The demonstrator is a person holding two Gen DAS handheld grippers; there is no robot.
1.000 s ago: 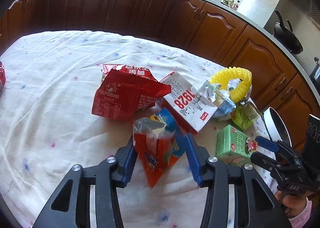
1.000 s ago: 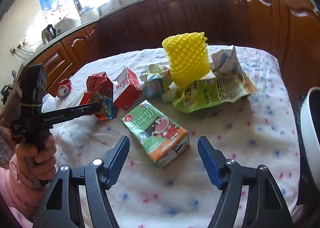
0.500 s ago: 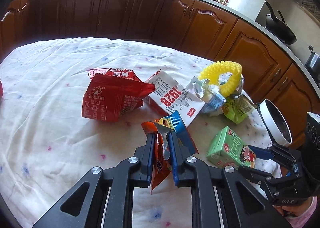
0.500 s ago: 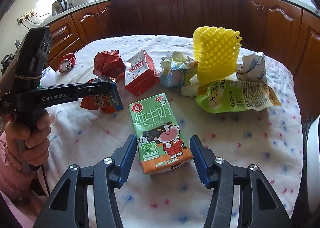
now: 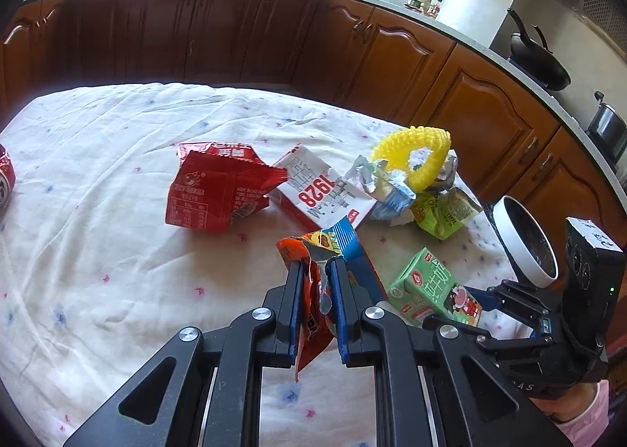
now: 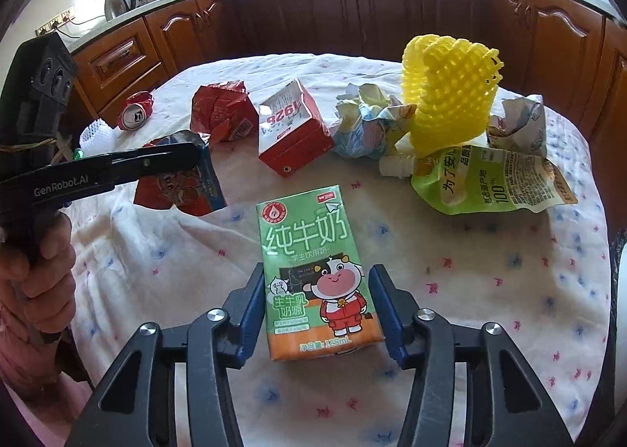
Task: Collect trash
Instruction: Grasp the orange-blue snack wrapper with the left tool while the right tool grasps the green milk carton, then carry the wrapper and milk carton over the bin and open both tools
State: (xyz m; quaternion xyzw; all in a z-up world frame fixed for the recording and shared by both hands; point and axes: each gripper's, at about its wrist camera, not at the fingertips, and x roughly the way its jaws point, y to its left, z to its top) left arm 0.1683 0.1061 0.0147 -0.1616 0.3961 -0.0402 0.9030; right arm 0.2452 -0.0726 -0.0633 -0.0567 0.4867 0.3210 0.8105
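Crinkled foil wrapper (image 5: 313, 290); boxy carton (image 6: 317, 274)

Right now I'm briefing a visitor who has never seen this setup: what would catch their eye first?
Probably the yellow foam net, standing tall at the far side of the cluttered table. Next, the green milk carton between the closing jaws of the right hand-held gripper. To its left, the left hand-held gripper pinches an orange snack wrapper.

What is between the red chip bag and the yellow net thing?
The white-and-red 1928 carton and crumpled wrappers lie between the red chip bag and yellow foam net, in the left wrist view.
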